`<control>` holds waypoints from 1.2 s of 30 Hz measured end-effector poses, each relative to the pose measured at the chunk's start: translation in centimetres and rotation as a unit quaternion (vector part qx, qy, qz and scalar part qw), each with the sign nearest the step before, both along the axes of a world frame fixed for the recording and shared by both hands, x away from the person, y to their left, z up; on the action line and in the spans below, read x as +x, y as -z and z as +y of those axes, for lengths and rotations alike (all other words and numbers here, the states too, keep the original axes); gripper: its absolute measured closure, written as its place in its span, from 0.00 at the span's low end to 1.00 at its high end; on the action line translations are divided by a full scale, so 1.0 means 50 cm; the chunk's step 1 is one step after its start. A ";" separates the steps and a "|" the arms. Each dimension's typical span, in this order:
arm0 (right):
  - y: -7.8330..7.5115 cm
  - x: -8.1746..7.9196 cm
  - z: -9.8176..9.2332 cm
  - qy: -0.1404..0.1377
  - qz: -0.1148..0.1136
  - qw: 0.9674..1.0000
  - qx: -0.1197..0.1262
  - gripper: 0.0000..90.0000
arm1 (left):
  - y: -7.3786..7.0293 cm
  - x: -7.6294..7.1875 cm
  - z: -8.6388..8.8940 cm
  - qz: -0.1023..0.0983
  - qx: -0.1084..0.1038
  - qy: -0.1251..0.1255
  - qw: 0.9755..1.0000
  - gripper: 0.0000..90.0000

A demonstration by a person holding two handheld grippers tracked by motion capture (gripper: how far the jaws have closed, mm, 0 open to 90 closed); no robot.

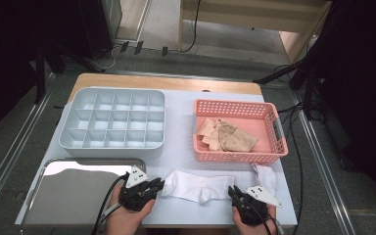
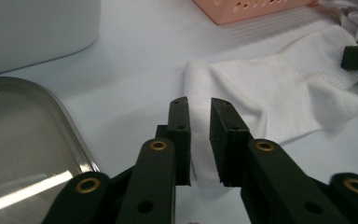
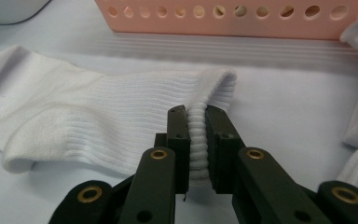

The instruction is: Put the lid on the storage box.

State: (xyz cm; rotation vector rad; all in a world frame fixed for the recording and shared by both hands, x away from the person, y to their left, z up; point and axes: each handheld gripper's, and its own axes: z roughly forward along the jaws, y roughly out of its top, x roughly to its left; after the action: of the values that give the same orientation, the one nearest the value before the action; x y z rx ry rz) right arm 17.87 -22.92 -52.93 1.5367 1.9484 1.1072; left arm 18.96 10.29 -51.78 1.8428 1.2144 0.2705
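Both grippers pinch one unmarked white sock.

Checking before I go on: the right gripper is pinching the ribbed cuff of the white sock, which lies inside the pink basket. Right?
Not quite. The right gripper does pinch the ribbed cuff of the white sock, but the sock lies on the table in front of the pink basket, not inside it. The high view shows this.

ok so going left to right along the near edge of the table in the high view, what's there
metal tray → left gripper → flat white sock → right gripper → second white sock
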 end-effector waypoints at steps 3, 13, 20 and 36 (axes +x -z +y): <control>0.000 0.001 -0.001 0.000 -0.001 1.000 0.003 0.91 | -0.006 -0.005 -0.004 -0.007 -0.006 0.000 1.000 0.80; 0.004 0.001 0.004 -0.006 0.002 1.000 0.006 0.90 | 0.010 -0.012 -0.081 -0.003 0.080 0.061 0.995 0.67; 0.004 0.000 0.003 -0.006 0.001 1.000 0.006 0.90 | 0.012 -0.005 -0.083 0.000 0.100 0.069 0.993 0.93; -0.009 0.010 -0.062 0.007 -0.008 1.000 0.017 0.90 | 0.010 0.038 0.026 0.035 0.019 0.021 0.999 0.98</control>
State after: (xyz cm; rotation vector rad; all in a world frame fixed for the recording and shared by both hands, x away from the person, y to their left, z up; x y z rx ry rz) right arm 18.36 -26.03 -52.46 1.5528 1.9142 1.1484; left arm 20.84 11.58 -52.26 1.9212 1.2244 0.2095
